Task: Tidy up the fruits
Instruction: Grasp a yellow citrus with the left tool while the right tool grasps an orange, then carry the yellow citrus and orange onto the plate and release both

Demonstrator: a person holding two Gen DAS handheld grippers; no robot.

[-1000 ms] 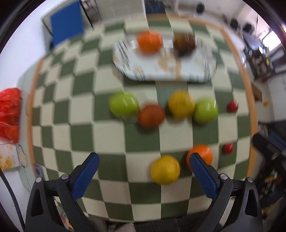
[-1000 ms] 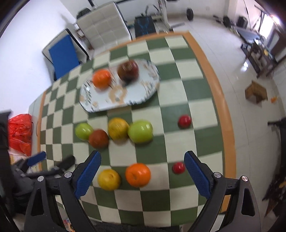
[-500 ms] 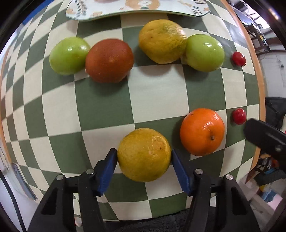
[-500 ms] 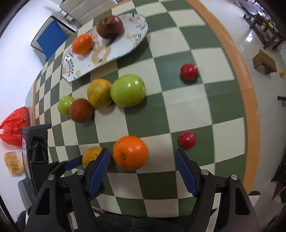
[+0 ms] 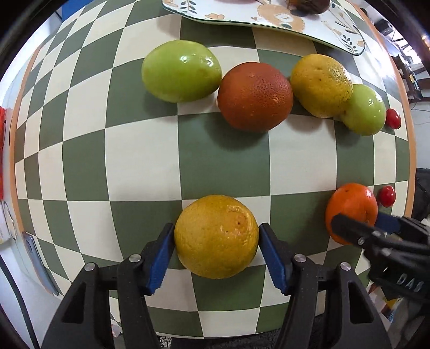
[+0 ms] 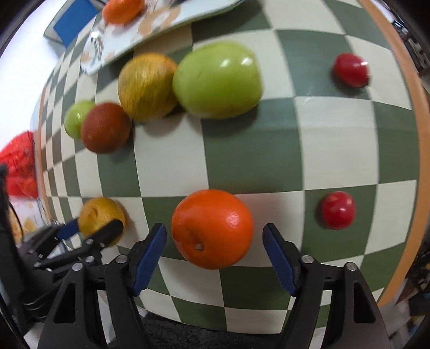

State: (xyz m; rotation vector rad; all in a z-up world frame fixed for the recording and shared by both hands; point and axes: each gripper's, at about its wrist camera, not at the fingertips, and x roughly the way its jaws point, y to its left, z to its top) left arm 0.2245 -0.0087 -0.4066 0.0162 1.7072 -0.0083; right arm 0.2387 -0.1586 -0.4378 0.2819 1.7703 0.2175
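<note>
My left gripper (image 5: 216,241) is shut on a yellow orange (image 5: 216,236) that rests on the checkered table; both blue pads touch its sides. It also shows in the right wrist view (image 6: 100,216). My right gripper (image 6: 215,245) is open around a bright orange (image 6: 212,228), with gaps on both sides; the same orange shows in the left wrist view (image 5: 350,212). Further back lie a green apple (image 5: 181,71), a dark red orange (image 5: 255,96), a yellow citrus (image 5: 321,84) and a second green apple (image 5: 364,110). A patterned plate (image 5: 271,16) holds an orange (image 6: 122,9).
Two small red fruits (image 6: 350,69) (image 6: 337,210) lie near the table's orange right edge (image 6: 400,80). A red bag (image 6: 20,163) sits off the table's left side. A blue chair (image 6: 72,21) stands behind the plate.
Both grippers have moved down and forward to the table. The left gripper has shut on the yellow orange. The right gripper has come around the bright orange and narrowed.
</note>
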